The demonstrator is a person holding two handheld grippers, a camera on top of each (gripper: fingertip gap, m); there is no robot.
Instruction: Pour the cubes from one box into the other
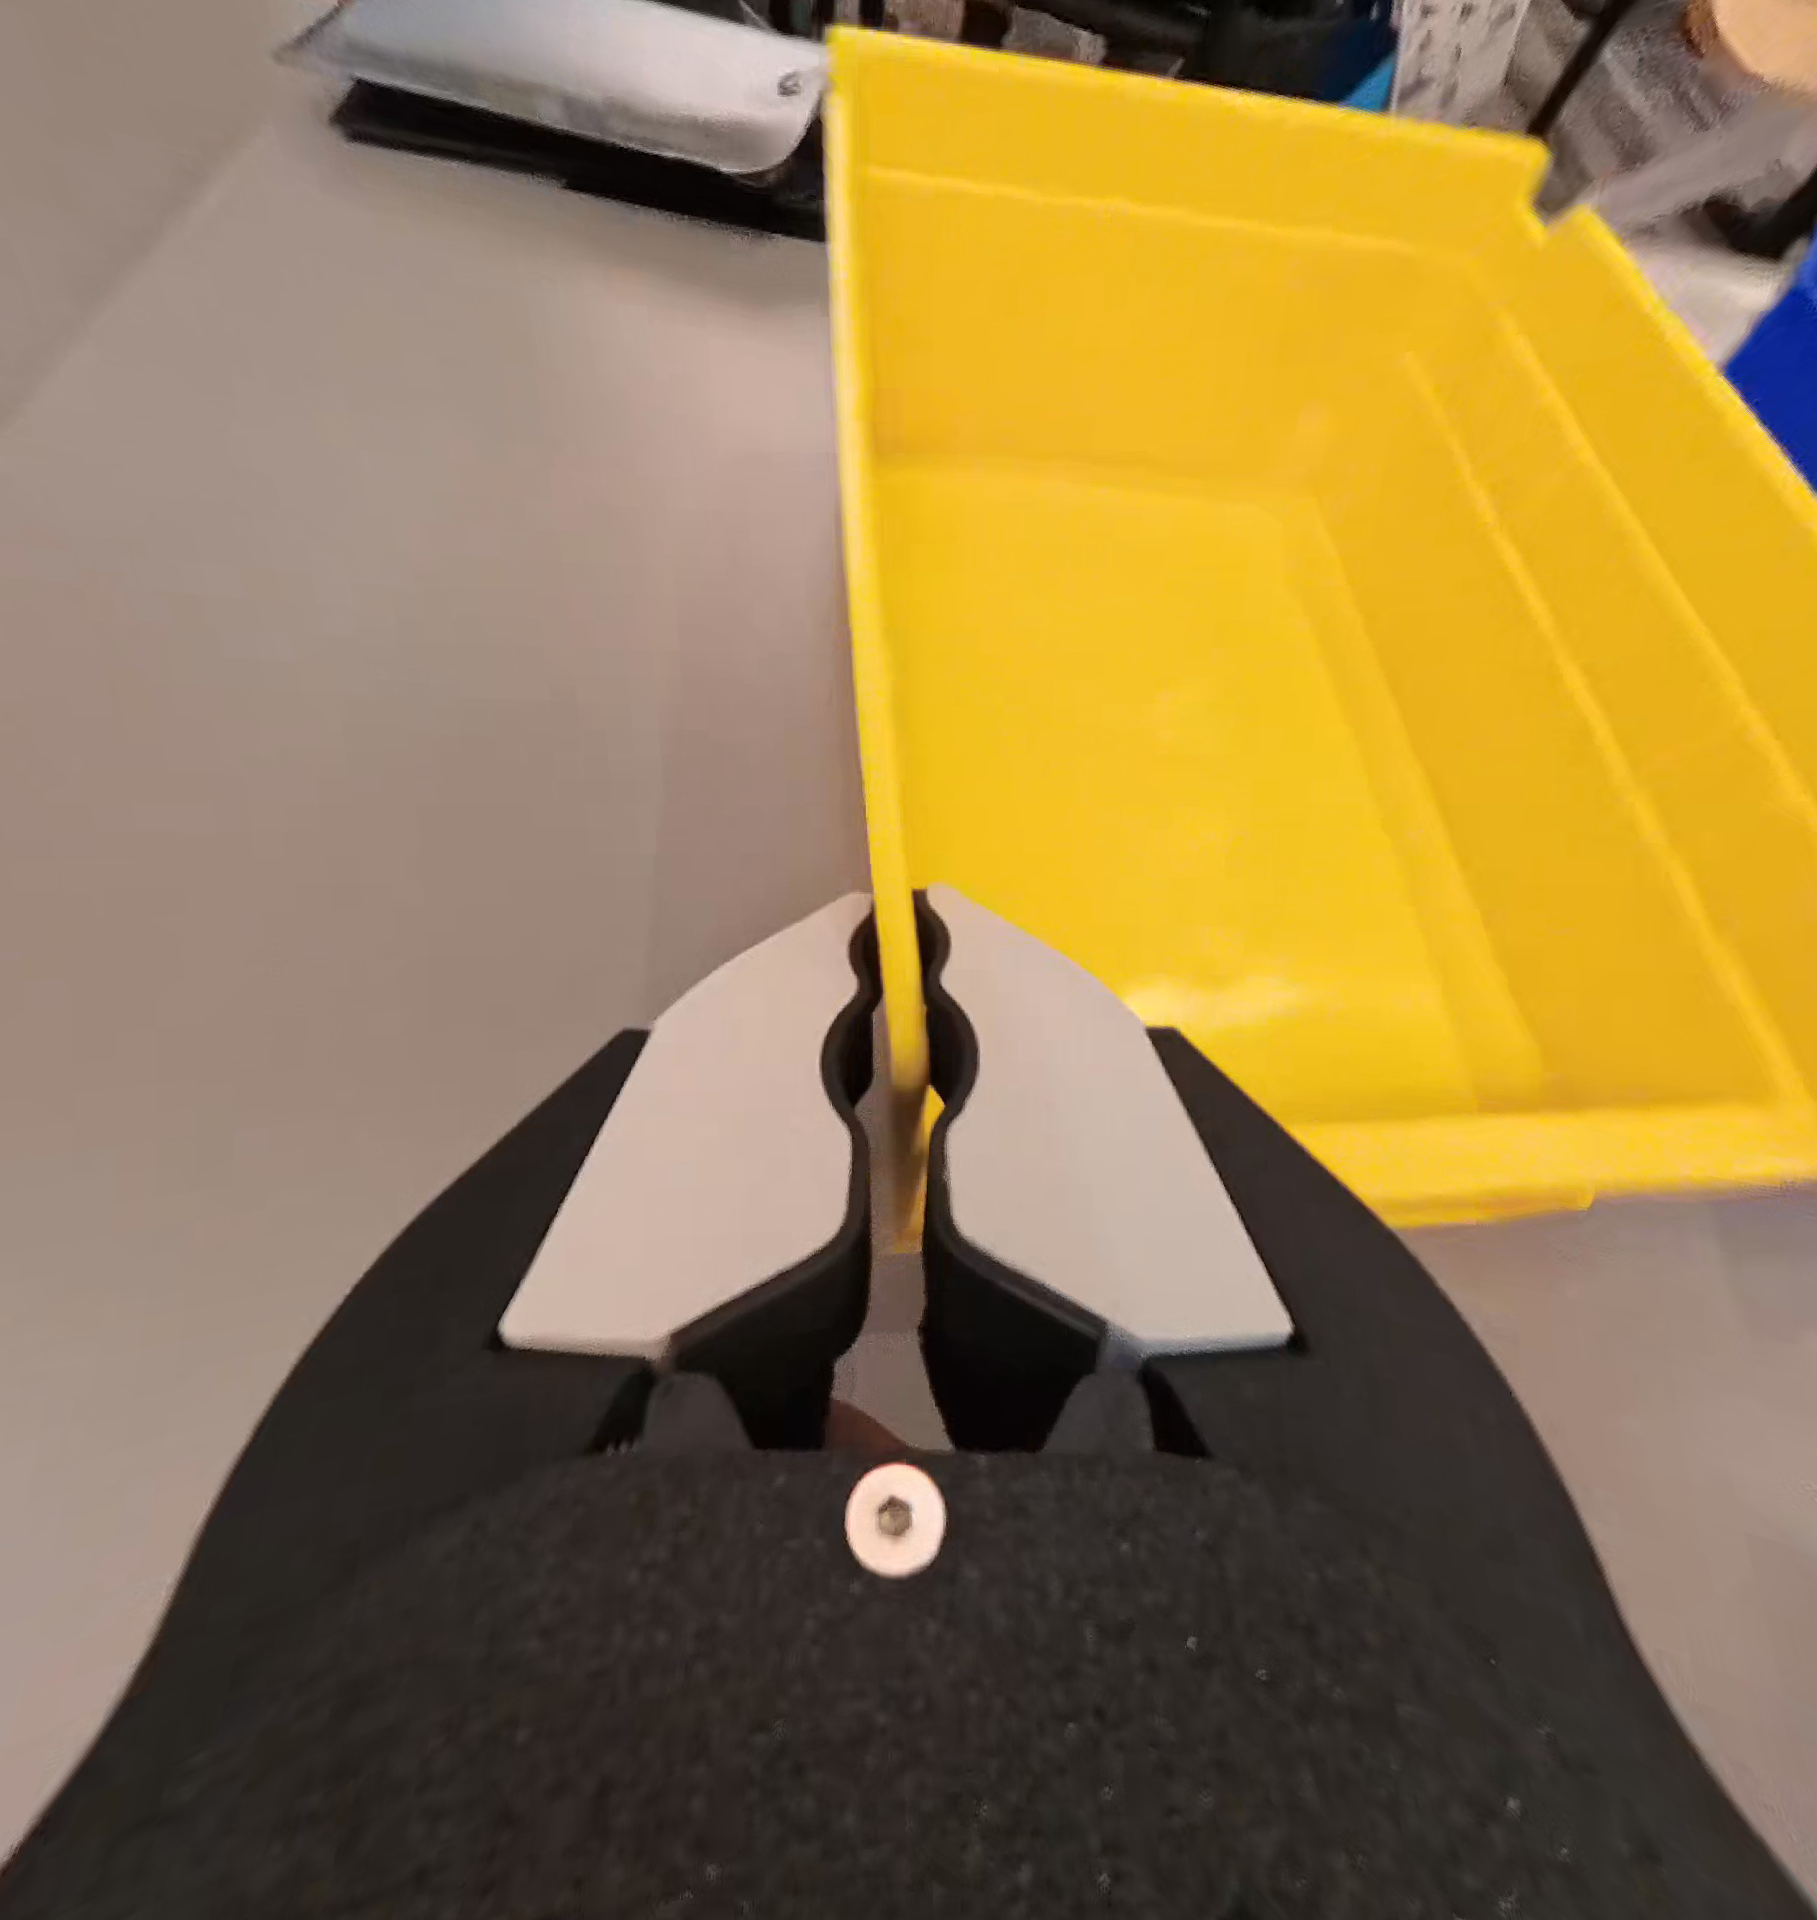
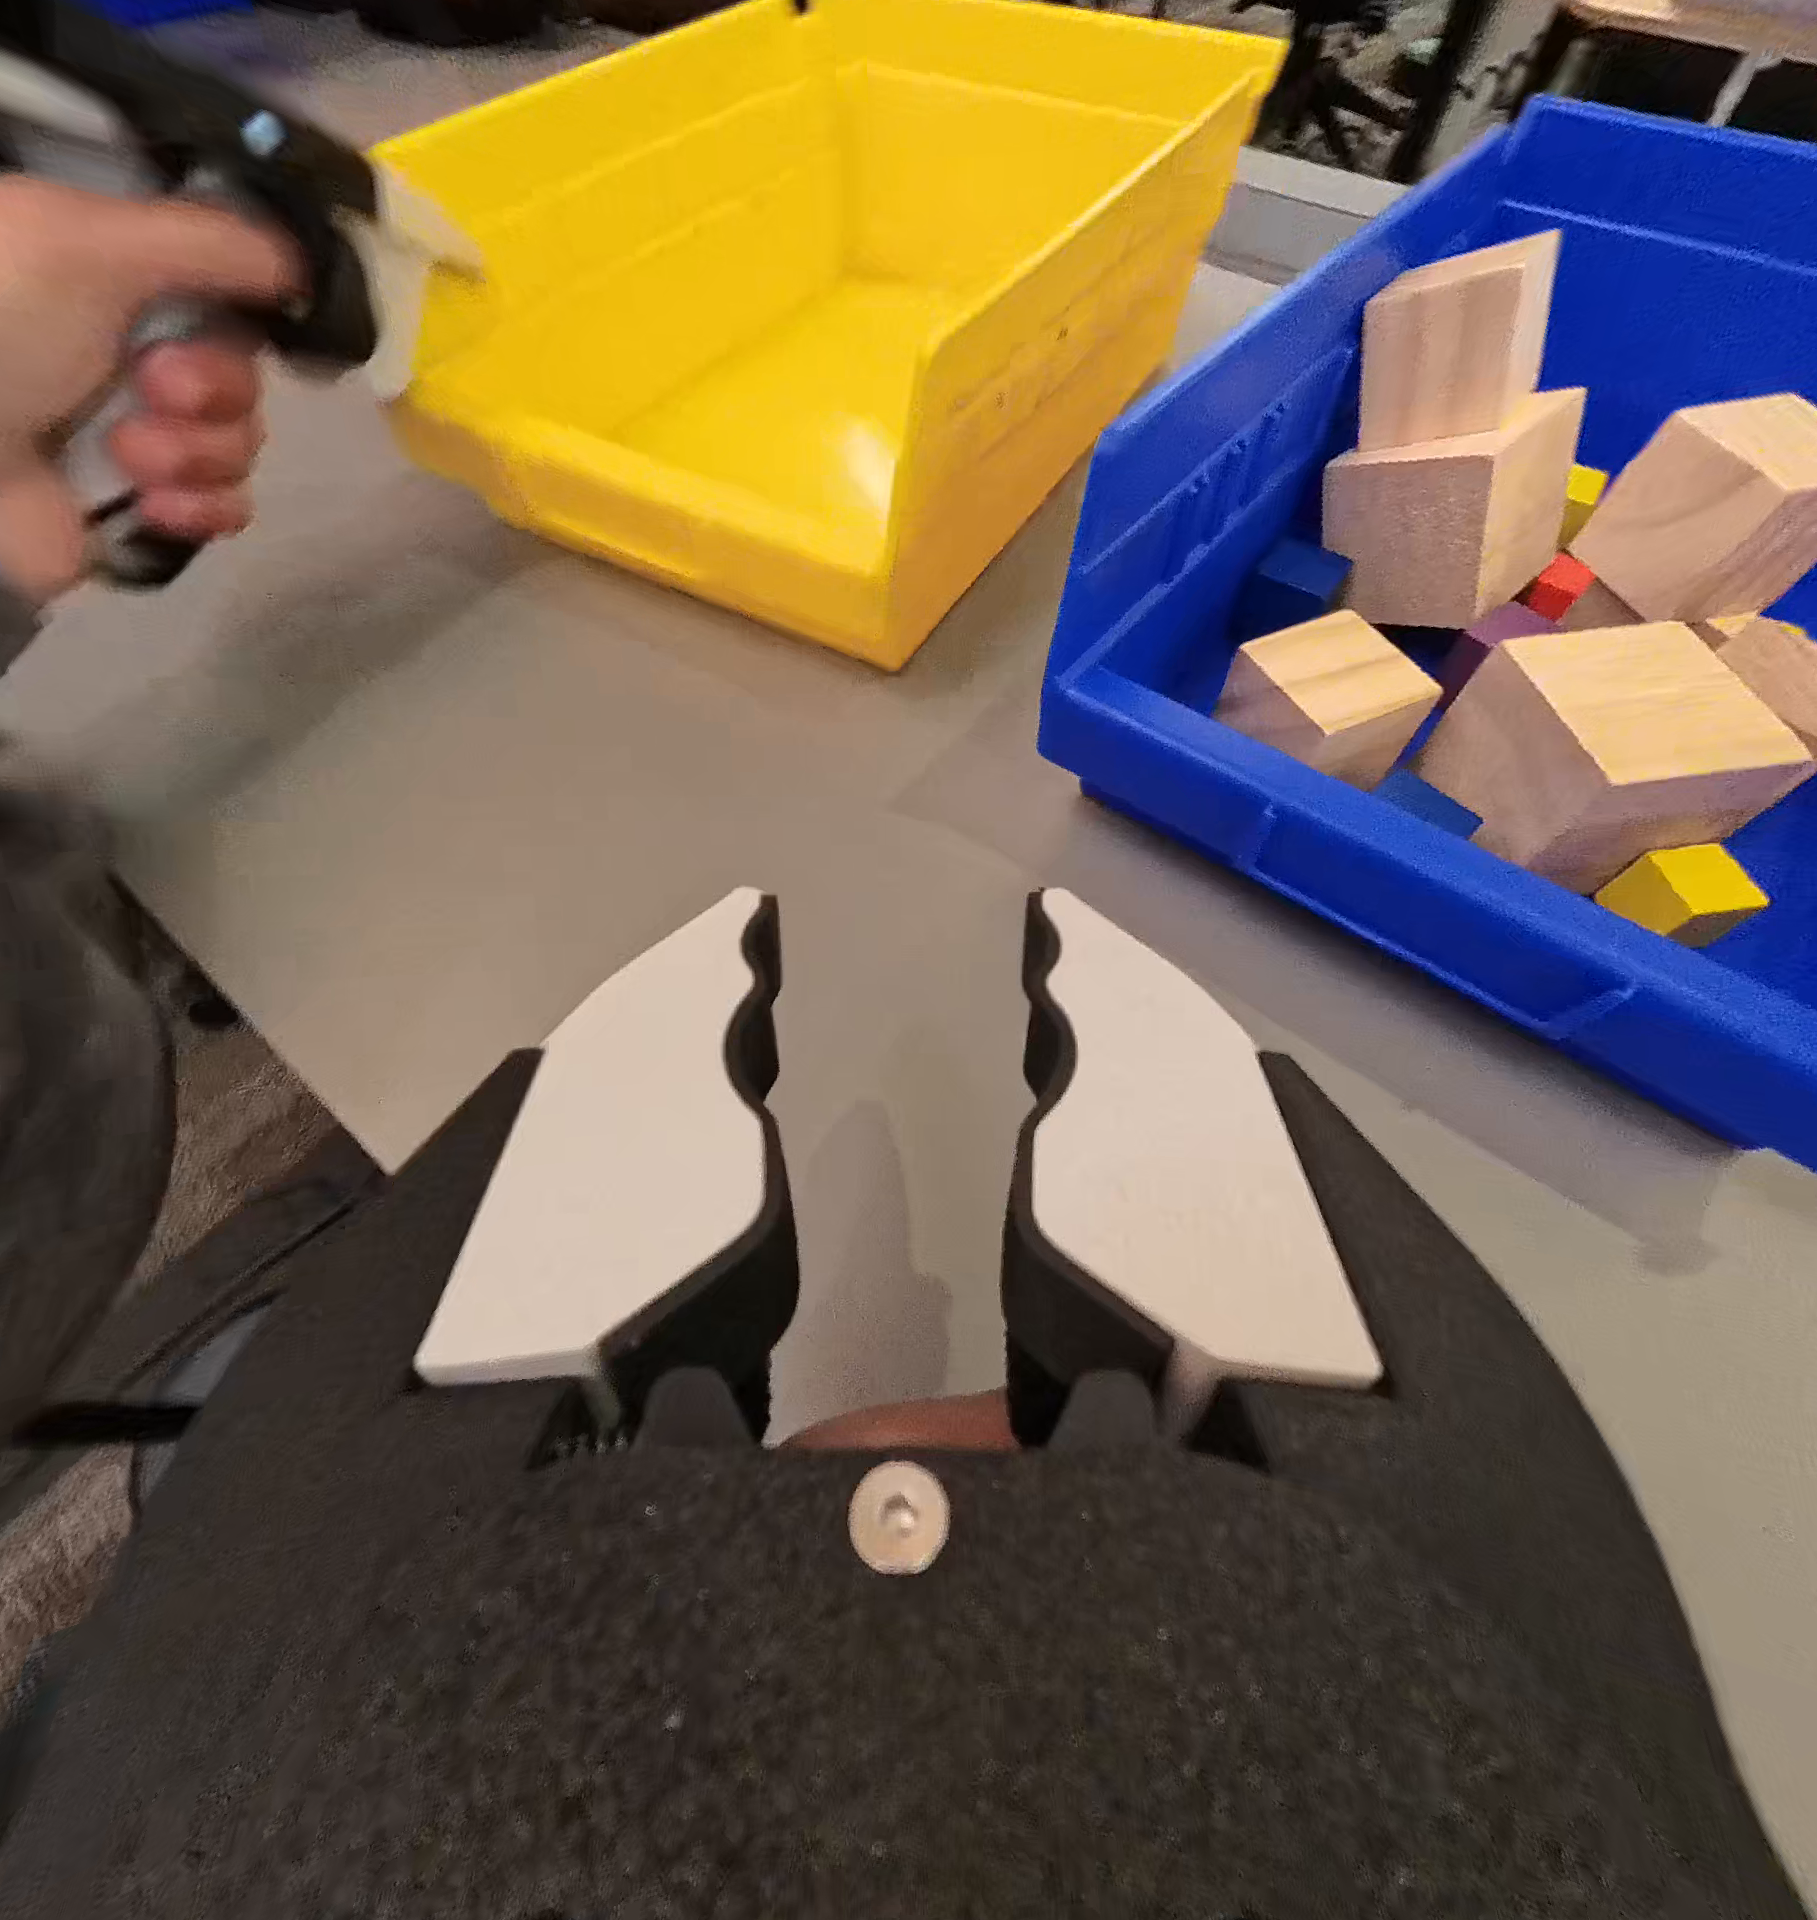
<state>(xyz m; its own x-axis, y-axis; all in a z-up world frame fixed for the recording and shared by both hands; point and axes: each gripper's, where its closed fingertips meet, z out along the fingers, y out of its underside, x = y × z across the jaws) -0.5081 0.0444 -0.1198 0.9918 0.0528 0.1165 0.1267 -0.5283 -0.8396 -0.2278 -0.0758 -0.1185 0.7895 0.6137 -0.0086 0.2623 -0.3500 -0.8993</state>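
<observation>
My left gripper (image 1: 896, 914) is shut on the left side wall of the yellow box (image 1: 1247, 675), its pads pressing both faces of the thin wall. The yellow box holds no cubes. In the right wrist view the yellow box (image 2: 800, 343) sits at the back middle, with the left gripper (image 2: 405, 270) and a hand at its left rim. My right gripper (image 2: 899, 914) is open and empty above bare table, left of the blue box (image 2: 1351, 831). The blue box holds several large wooden cubes (image 2: 1610, 727) and small coloured cubes (image 2: 1683, 888).
A grey table (image 2: 571, 831) bears both boxes. A grey pouch on a black tray (image 1: 571, 94) lies at the far left of the table. The table's near edge and a person's dark clothing (image 2: 42, 1039) show at the left of the right wrist view.
</observation>
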